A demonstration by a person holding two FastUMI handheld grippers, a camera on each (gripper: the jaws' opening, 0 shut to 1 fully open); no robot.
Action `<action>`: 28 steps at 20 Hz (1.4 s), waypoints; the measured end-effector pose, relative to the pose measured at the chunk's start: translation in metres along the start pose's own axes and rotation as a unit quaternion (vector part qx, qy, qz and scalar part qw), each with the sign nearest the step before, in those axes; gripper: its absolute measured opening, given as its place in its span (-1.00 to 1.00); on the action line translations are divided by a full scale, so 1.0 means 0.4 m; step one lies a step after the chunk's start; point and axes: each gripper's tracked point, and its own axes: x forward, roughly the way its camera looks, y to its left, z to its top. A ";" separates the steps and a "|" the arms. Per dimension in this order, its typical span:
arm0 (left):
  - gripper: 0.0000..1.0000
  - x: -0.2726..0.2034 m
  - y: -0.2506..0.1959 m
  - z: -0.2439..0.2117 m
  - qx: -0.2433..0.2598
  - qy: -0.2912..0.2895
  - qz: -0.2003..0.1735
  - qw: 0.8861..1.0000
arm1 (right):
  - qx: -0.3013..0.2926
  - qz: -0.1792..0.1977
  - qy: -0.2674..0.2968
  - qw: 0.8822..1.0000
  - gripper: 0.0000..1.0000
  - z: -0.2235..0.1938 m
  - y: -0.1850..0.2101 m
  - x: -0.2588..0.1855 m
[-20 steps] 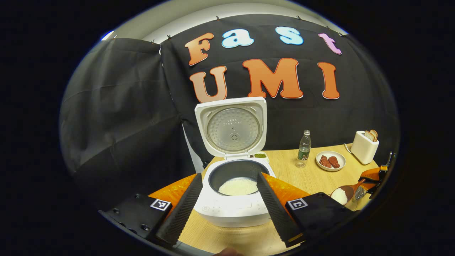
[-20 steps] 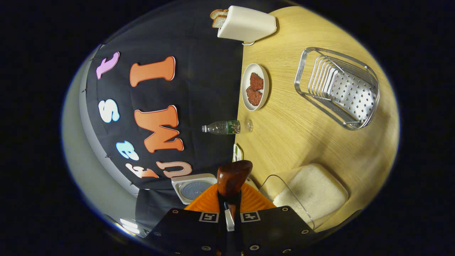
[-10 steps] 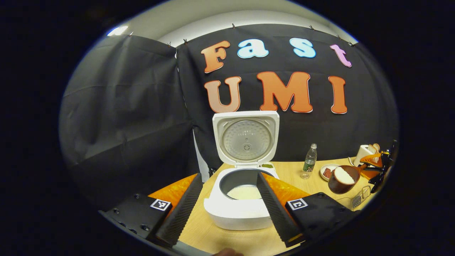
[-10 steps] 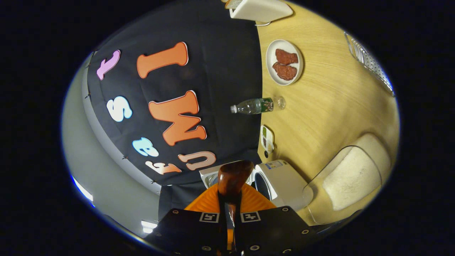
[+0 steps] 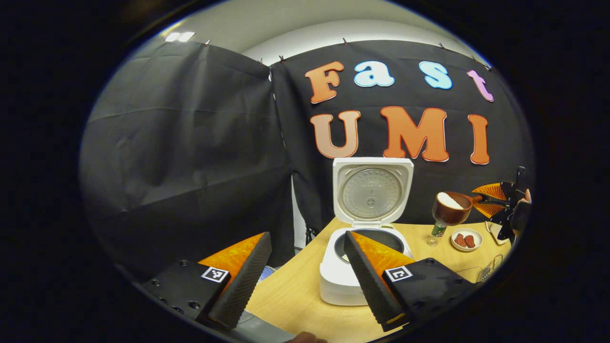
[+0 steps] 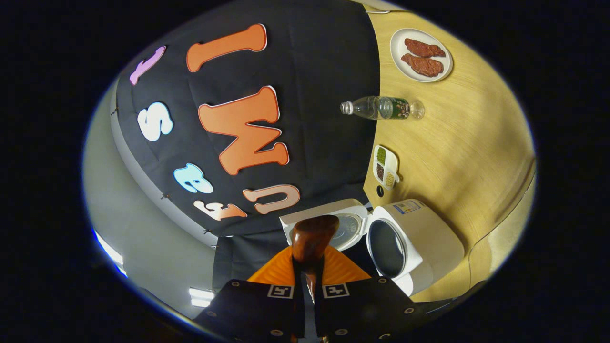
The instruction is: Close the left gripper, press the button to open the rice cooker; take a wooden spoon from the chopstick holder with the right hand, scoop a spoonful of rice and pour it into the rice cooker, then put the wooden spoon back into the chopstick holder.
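Wooden spoon [image 5: 452, 207] is sitting clamped by its handle in the right gripper [image 6: 309, 276], bowl heaped with white rice, hanging in the air up and to the right of the rice cooker [image 5: 355, 267]. Cooker is standing on the wooden table [image 5: 295, 305], lid [image 5: 371, 193] standing fully up, inner pot exposed. Left gripper [image 5: 305, 278] is hovering in front of the cooker, fingers spread wide, gripping nothing. Bottle [image 6: 381, 107], meat plate [image 6: 421, 48] and divided dish [image 6: 386, 166] are sitting further back.
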 end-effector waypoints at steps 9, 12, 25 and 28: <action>1.00 0.005 0.155 -0.024 0.000 0.006 0.061 0.998 | -0.121 -0.048 -0.014 0.991 -0.85 -0.052 -0.005 0.244; 1.00 0.024 0.182 -0.040 -0.005 0.011 0.063 0.998 | -0.201 -0.076 -0.029 0.976 -0.85 -0.058 -0.018 0.294; 1.00 0.139 0.111 -0.064 0.011 0.027 0.003 1.000 | -0.449 -0.121 -0.065 0.883 -0.85 -0.056 0.033 0.360; 1.00 0.146 0.108 -0.077 0.009 0.033 0.000 0.999 | -0.490 -0.121 -0.068 0.860 -0.85 -0.068 0.059 0.384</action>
